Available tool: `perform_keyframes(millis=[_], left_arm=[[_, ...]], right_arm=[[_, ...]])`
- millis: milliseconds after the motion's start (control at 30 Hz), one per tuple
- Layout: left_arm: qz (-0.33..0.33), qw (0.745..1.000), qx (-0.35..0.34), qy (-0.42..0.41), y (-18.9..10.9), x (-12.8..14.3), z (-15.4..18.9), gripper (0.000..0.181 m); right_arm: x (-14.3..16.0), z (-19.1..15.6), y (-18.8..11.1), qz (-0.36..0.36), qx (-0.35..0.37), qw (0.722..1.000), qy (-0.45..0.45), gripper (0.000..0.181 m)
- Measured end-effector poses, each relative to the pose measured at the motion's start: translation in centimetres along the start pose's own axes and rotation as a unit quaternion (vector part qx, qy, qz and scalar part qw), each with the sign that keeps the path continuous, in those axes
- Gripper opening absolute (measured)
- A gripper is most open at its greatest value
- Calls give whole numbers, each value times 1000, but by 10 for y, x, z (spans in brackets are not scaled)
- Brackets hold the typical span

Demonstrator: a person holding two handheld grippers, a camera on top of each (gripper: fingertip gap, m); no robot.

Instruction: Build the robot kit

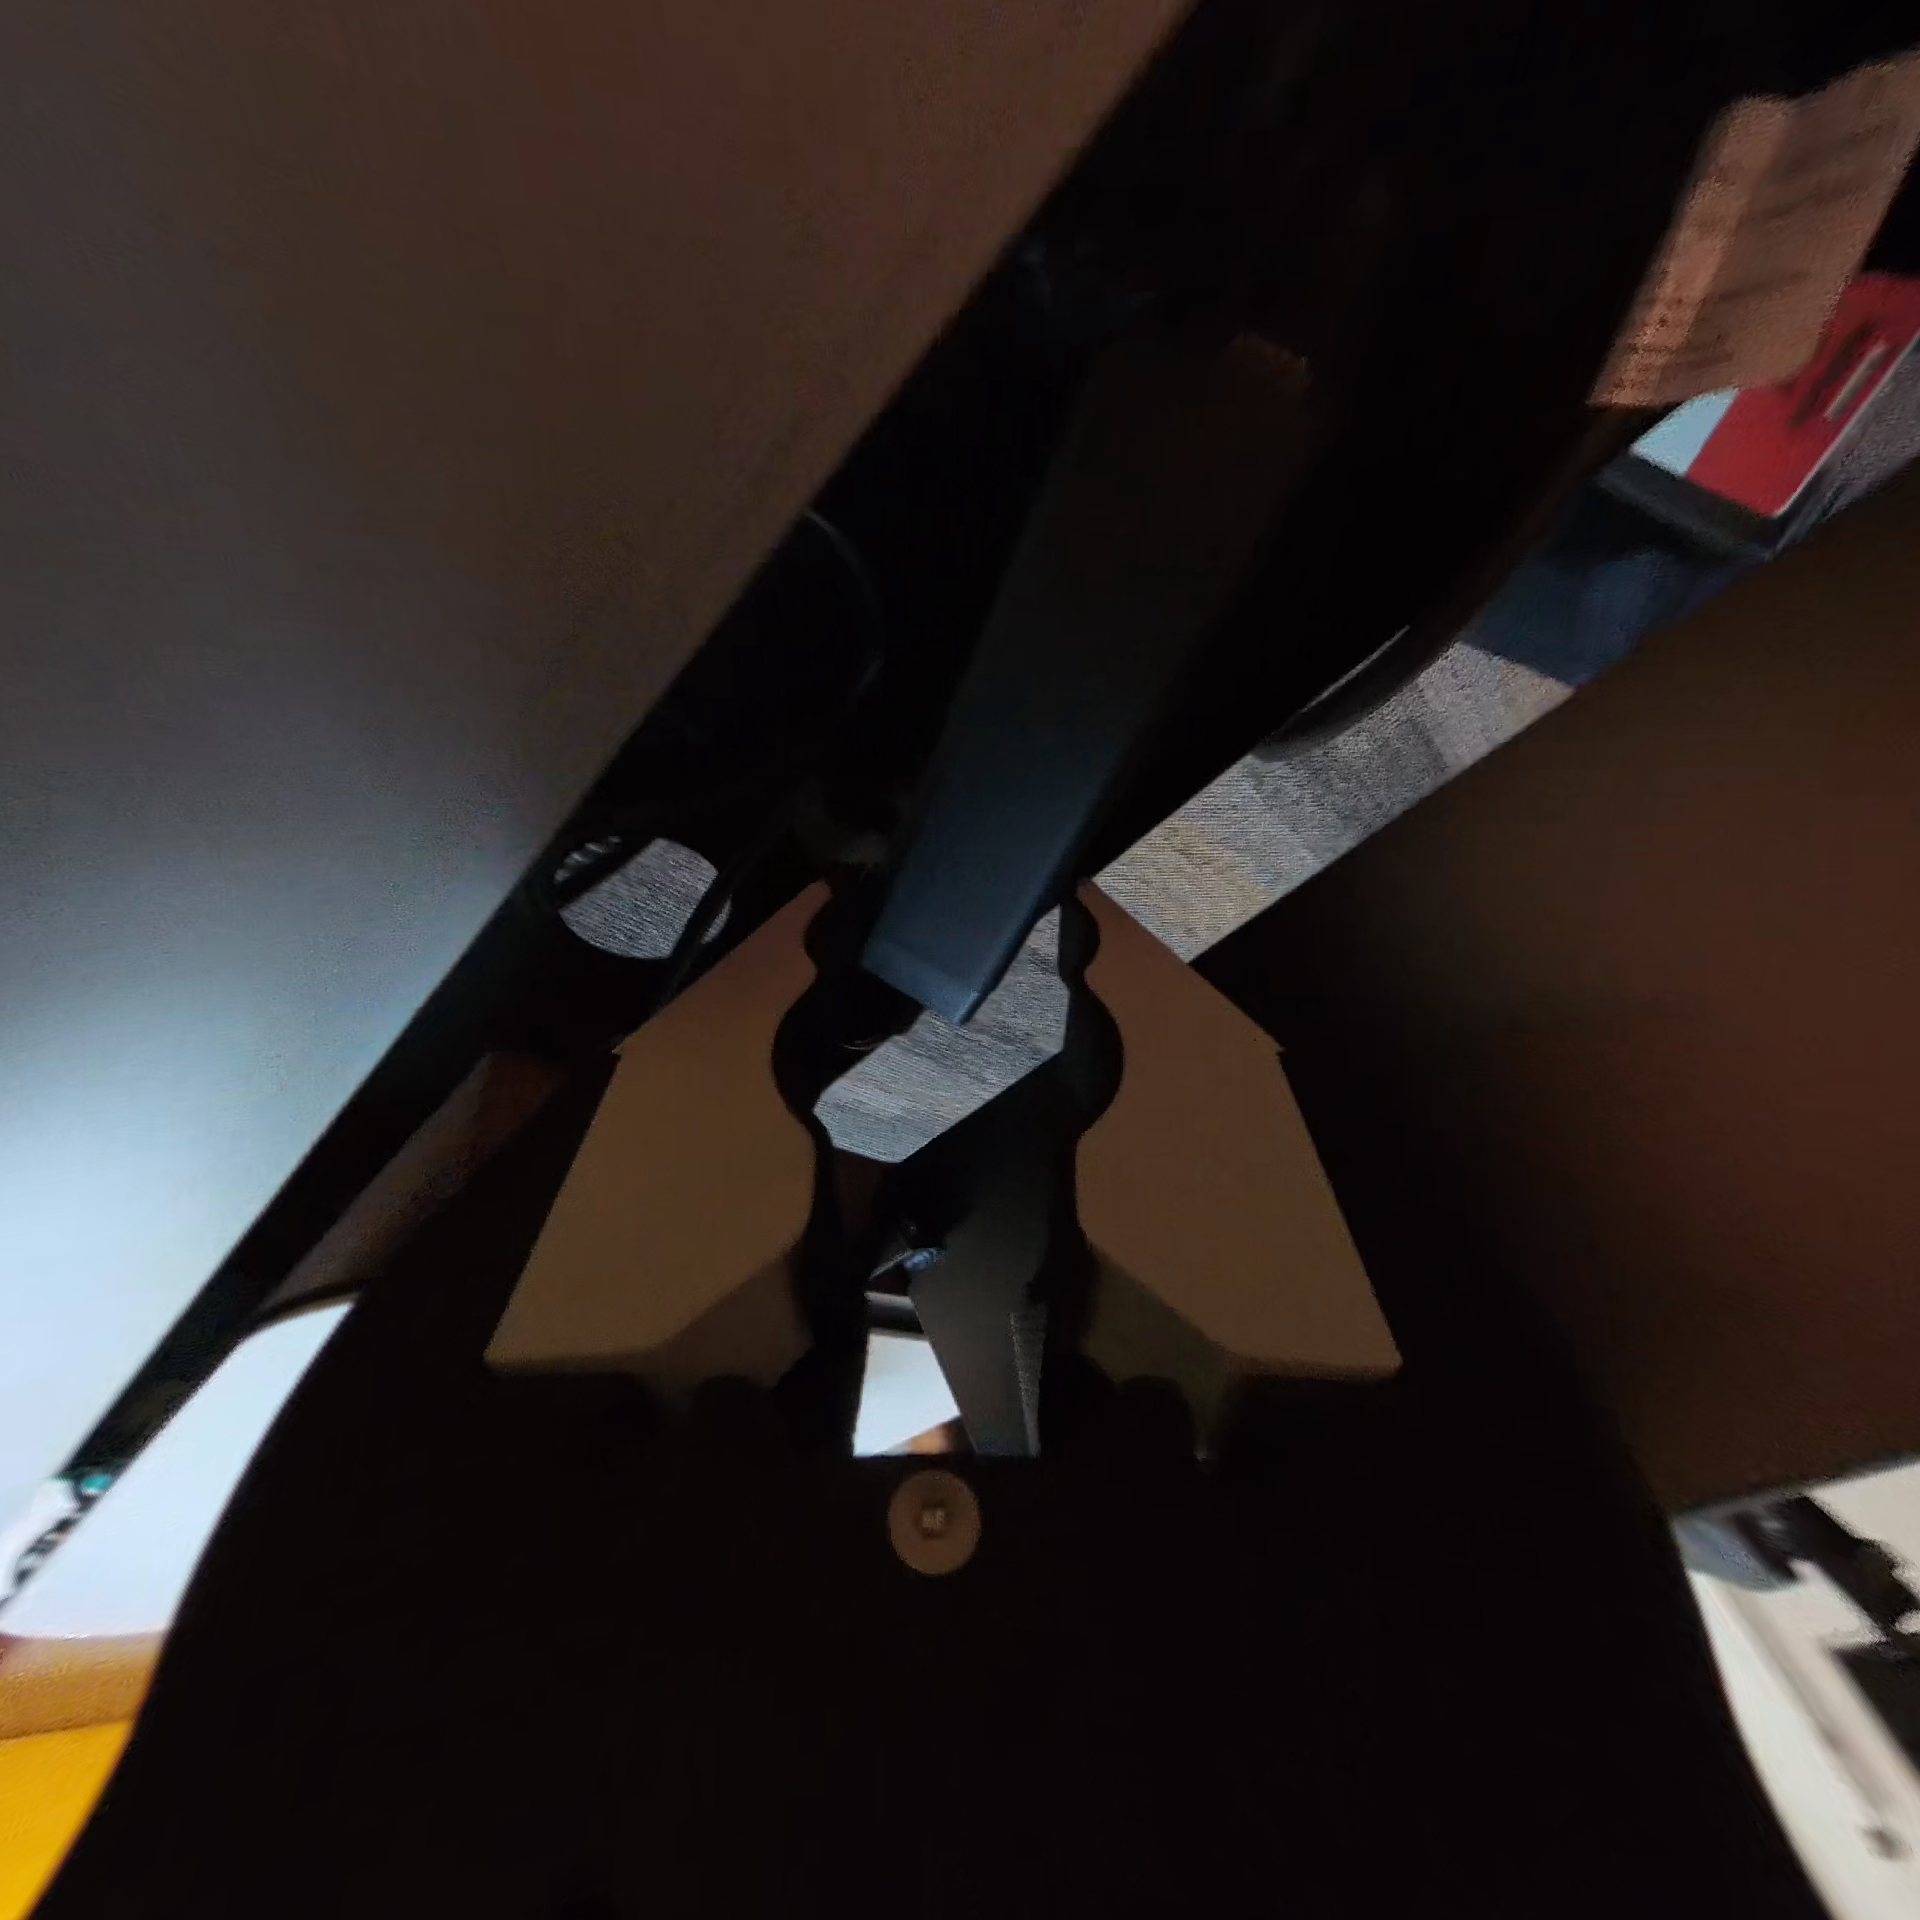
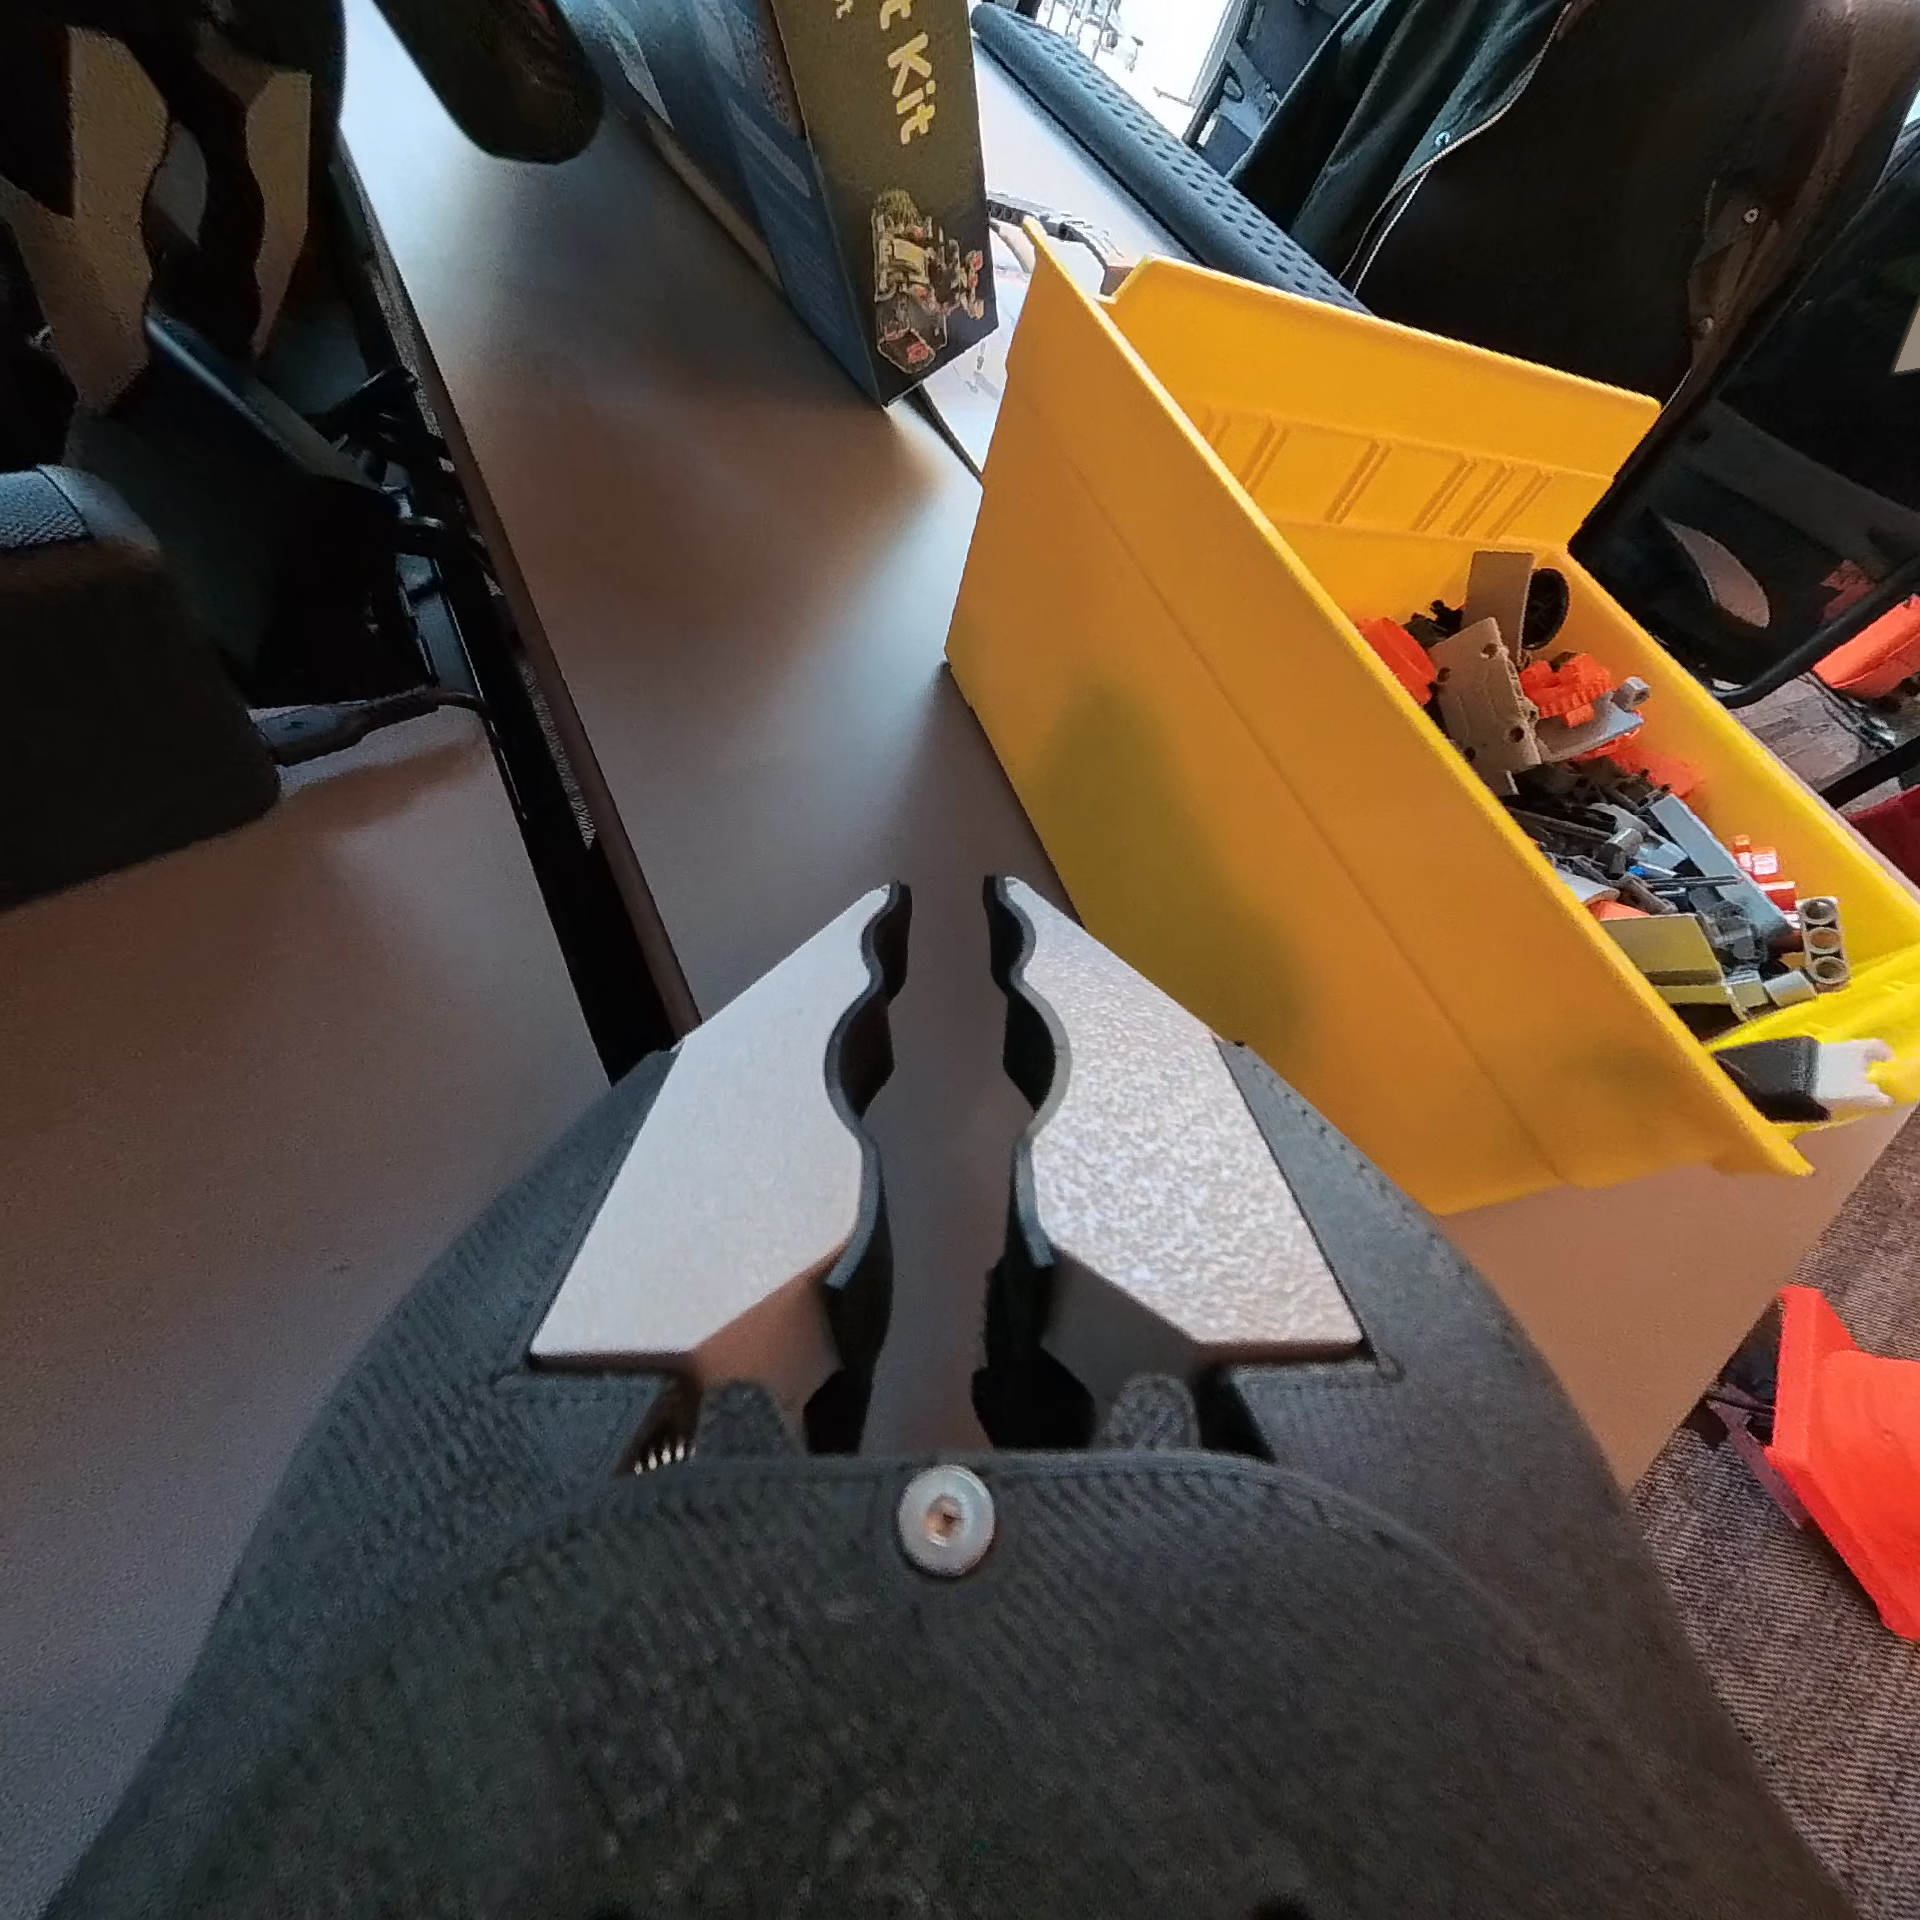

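My left gripper [image 1: 951,904] is open and empty, in deep shadow. It points into the dark gap between a pale tabletop [image 1: 416,416] and a dark surface [image 1: 1558,1039]. A dark metal bar [image 1: 1091,644] runs just beyond its fingertips, over grey carpet [image 1: 1351,769]. My right gripper [image 2: 945,888] is empty, its jaws a narrow gap apart, low over a grey-brown table [image 2: 675,520]. A yellow plastic bin [image 2: 1247,831] stands just to its right, touching nothing. It holds several loose grey, black and orange building bricks [image 2: 1621,790].
A dark printed box [image 2: 883,208] stands upright behind the bin. A gap with cables [image 2: 551,748] splits this table from another on the left [image 2: 208,1039]. Orange parts [image 2: 1839,1455] lie on the carpet at right. A person in a dark jacket [image 2: 1507,135] is behind. My right fingertips sit around 35 cm from my left ones.
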State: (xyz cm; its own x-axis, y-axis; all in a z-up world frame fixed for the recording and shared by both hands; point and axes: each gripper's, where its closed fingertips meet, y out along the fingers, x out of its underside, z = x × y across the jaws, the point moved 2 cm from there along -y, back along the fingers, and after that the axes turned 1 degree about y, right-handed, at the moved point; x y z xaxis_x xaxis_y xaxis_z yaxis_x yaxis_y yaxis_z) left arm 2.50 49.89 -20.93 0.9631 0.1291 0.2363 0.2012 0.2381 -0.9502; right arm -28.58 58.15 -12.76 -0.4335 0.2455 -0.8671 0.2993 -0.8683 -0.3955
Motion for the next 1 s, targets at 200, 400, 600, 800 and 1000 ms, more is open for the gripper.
perform_keyframes(millis=[200, 400, 600, 800, 1000], left_arm=[[32, 999, -16, -22, -3, -1, -1, 40], [184, 980, 7, -82, -39, -16, 5, 41], [338, 934, 3, -119, -74, -20, 22, 25], [475, 874, 14, -102, -100, -34, 58, 0], [529, 841, 37, -104, -109, -58, 92, 0]], right_arm=[[1, -1, 1, -4, -1, 1000, -6, 15], [8, -1, 3, -14, -1, 1000, -13, 15], [4, 11, -1, 16, 13, 1000, 5, 15], [6, 60, -47, 81, 88, 992, 36, 15], [87, 112, -130, 37, 152, 977, 146, 13]])
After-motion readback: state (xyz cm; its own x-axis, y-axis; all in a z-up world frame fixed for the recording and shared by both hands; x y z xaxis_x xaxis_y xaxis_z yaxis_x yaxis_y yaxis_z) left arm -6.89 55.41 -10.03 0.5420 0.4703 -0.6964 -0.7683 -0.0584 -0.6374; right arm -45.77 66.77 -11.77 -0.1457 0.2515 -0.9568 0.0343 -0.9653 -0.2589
